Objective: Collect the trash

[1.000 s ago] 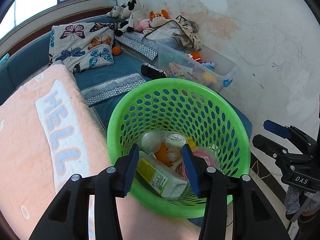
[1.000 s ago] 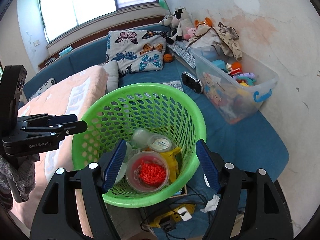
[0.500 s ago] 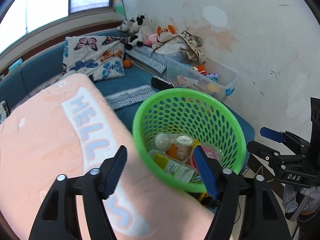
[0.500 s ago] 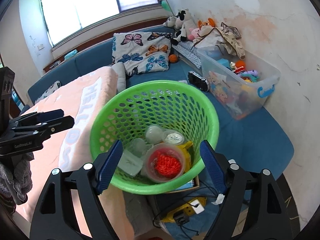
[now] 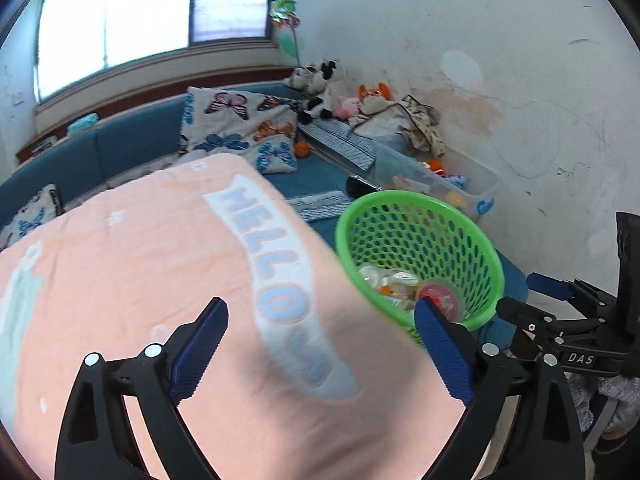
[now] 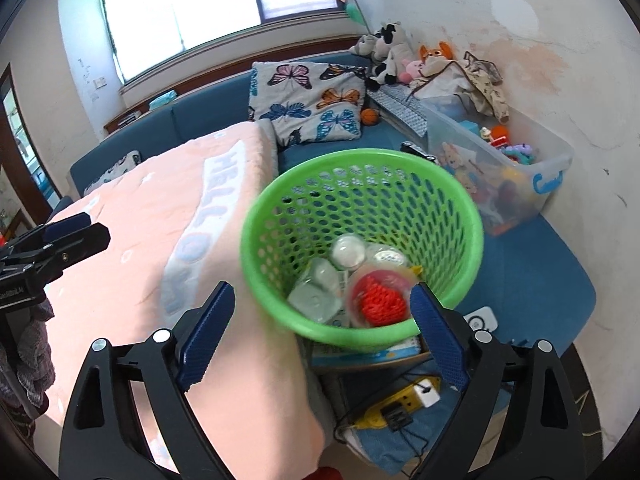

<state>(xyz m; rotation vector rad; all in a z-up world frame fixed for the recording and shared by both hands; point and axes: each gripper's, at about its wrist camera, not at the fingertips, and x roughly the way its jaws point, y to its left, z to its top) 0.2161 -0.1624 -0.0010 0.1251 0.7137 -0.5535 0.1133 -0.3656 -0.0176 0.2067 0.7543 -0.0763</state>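
Left claw and right claw both tilted downward, jaws just widened (nothing between them).

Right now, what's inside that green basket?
The green basket holds a clear lidded cup of red bits, crumpled clear plastic and small round containers. Anything underneath is hidden.

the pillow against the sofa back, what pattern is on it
Colourful butterflies on a pale ground, on the pillow; clearest in the right wrist view.

left gripper | black frame | ribbed blue fingers | silver screws
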